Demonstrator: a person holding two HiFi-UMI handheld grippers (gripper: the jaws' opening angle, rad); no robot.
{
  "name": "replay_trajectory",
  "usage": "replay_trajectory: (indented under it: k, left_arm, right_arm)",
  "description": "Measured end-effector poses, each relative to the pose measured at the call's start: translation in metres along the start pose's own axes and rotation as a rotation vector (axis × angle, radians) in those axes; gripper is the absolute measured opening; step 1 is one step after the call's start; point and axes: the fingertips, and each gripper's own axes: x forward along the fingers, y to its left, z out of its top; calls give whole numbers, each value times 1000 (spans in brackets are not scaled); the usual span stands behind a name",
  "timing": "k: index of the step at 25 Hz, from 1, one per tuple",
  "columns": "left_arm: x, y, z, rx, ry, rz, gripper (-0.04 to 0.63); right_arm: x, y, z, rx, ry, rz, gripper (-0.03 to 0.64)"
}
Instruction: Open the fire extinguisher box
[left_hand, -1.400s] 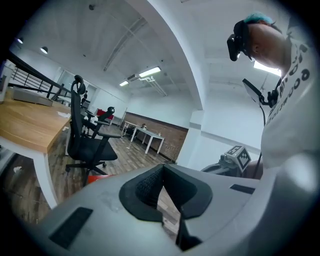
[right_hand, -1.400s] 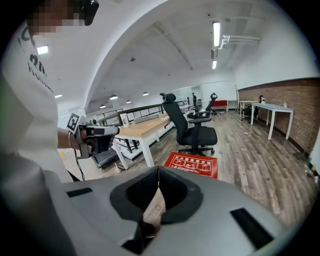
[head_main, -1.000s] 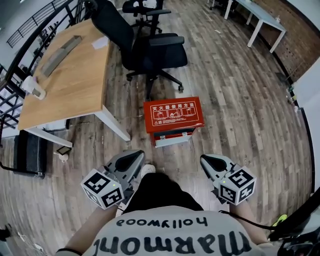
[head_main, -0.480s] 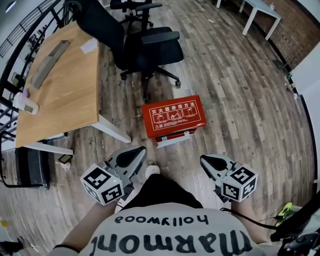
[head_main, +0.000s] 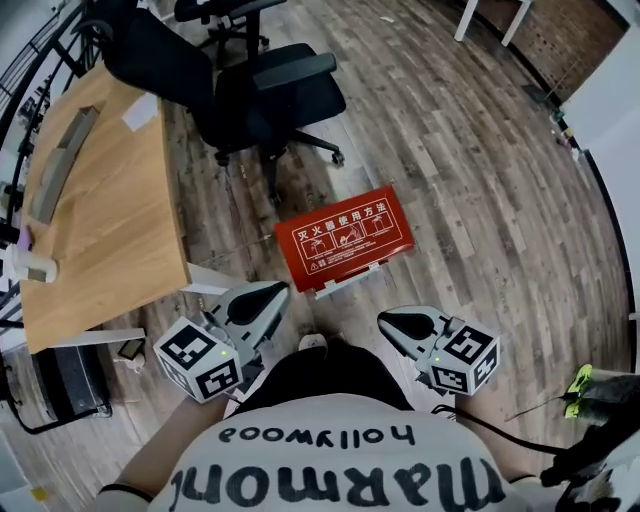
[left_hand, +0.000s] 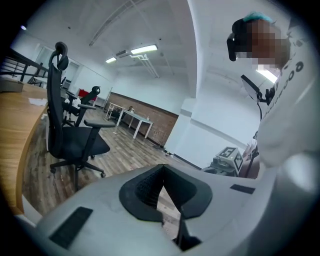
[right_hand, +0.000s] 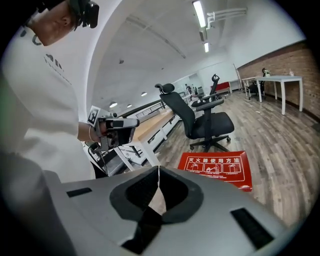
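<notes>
The red fire extinguisher box (head_main: 345, 238) lies flat on the wooden floor, lid closed, white instruction print on top and metal latches (head_main: 350, 281) along its near edge. My left gripper (head_main: 278, 289) hovers just short of the box's near left corner, jaws shut on nothing. My right gripper (head_main: 384, 320) hangs a little further back at the near right, also shut and empty. The right gripper view shows the box (right_hand: 216, 167) beyond its closed jaws (right_hand: 159, 170), slightly right. In the left gripper view the jaws (left_hand: 162, 166) meet, and the box is hidden.
A wooden desk (head_main: 90, 220) stands to the left, its white leg (head_main: 205, 283) close to the left gripper. A black office chair (head_main: 250, 90) sits behind the box. Open floor (head_main: 500, 220) stretches to the right. A black case (head_main: 60, 385) rests under the desk.
Both grippers have come forward towards the red box, jaws still shut. The view has swung, so the box now sits tilted and closer to the gripper tips.
</notes>
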Motion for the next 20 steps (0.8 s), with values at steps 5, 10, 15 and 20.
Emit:
replay_trajectory:
  k: [5,10,15,20]
  left_arm:
    - [14,23,-5,-24,14,-27,6]
    - [29,42,-12,-63,18,-10,7]
    - [51,65,-12,-101,-2,61,6]
    - [67,78,0,-101,-89,58,6]
  right_arm:
    - [22,-10,-7,124,-34,7,12]
    - [60,-28,-38,225,41,119,117]
    - [104,-60,-85,322,174,201,150]
    - [122,-111,-118,498,231,198,150]
